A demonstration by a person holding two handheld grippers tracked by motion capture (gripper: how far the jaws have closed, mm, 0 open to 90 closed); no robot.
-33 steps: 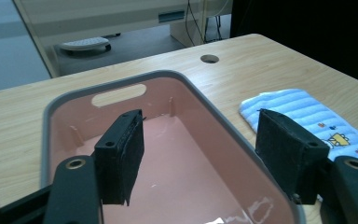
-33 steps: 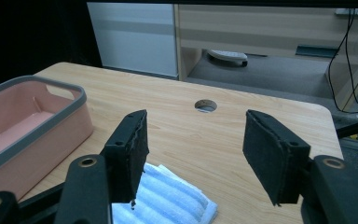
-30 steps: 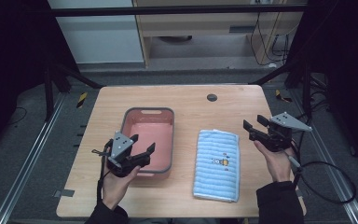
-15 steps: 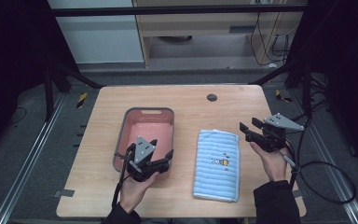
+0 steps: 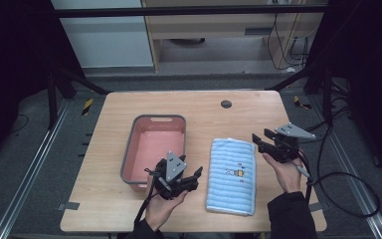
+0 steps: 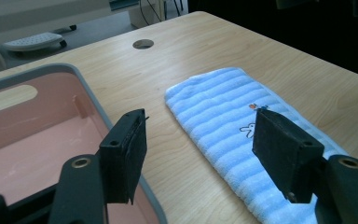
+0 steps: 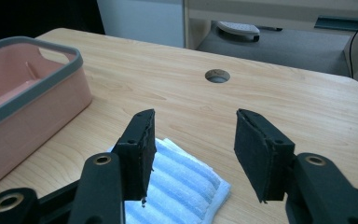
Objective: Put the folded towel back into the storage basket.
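A pink bin with a grey rim (image 5: 159, 118) stands left of centre on the wooden table. To its right lies a folded blue striped towel (image 5: 231, 174) with a small rabbit print. My left gripper (image 5: 194, 175) hovers over the bin's near right corner and points at the towel. Its jaws are open and empty, with the bin rim (image 6: 88, 93) and the towel (image 6: 223, 107) ahead of my left gripper (image 6: 203, 126). My right gripper (image 5: 259, 139) hangs at the towel's far right corner (image 7: 182, 186). The jaws of my right gripper (image 7: 196, 126) have just been closing; they stand apart with nothing between them.
A round cable hole (image 5: 226, 104) sits near the table's far edge. The right gripper's cable (image 5: 348, 189) loops off the right side of the table. Dark frame struts stand at both far corners. Bare wood lies beyond the bin (image 7: 37, 79) and the towel.
My left gripper has moved right along the bin's near side, toward the towel. My right gripper has sunk slightly toward the towel's far corner and its jaws have narrowed.
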